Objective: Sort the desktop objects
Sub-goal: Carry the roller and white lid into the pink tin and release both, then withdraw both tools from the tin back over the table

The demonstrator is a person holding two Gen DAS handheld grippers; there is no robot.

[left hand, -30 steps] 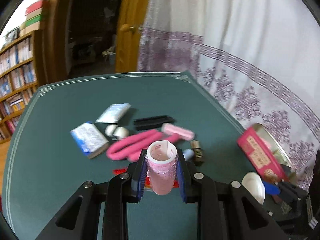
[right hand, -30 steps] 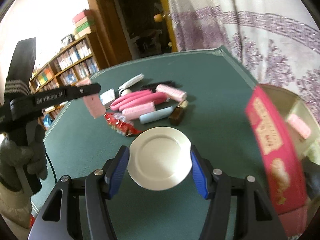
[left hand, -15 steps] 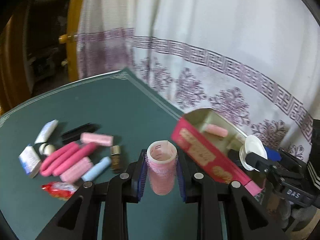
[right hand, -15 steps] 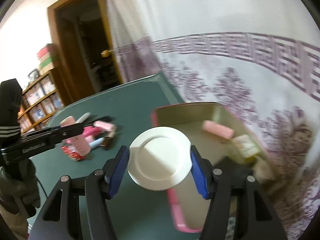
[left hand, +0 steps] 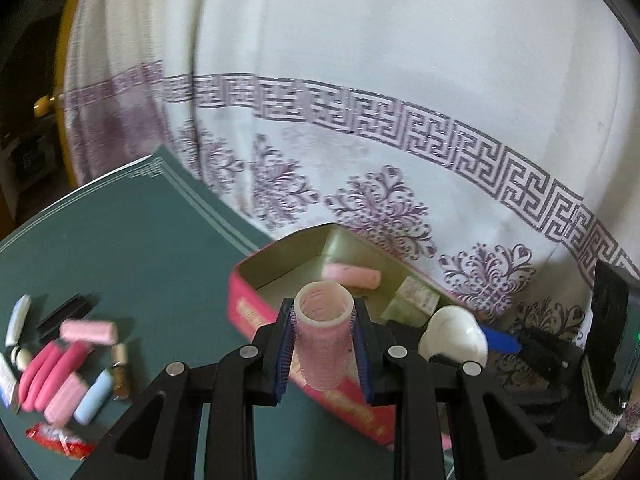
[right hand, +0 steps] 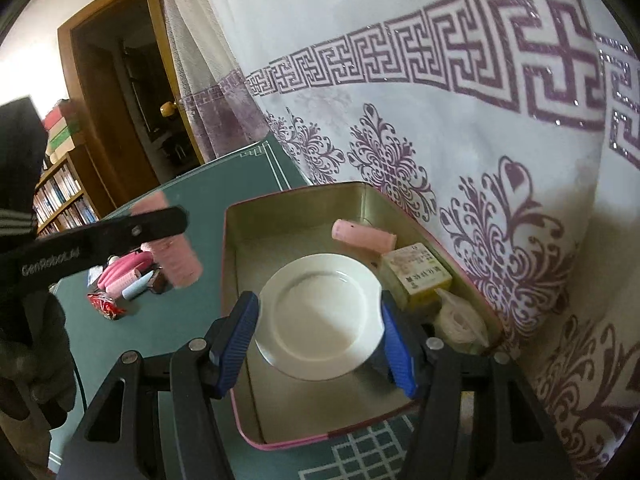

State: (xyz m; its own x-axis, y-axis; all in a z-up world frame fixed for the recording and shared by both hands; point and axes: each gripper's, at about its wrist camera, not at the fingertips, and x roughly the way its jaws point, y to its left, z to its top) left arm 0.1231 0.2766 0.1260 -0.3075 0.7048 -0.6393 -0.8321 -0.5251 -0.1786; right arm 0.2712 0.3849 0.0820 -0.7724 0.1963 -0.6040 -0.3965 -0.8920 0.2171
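Desktop clutter mid-sort: pink hair roller [left hand: 323,336] clamped upright in left gripper [left hand: 323,354], poised at near wall of red tin [left hand: 256,320]; small white plate [right hand: 318,316] pinched edge-to-edge in right gripper [right hand: 320,344], held over tin's floor beside another roller [right hand: 364,236] and a carton [right hand: 416,274] (already inside). Remaining items [left hand: 64,364] heaped on green table [left hand: 132,240]. Risk — both tools converging on one tin, plate dropped onto contents or tipping on release.
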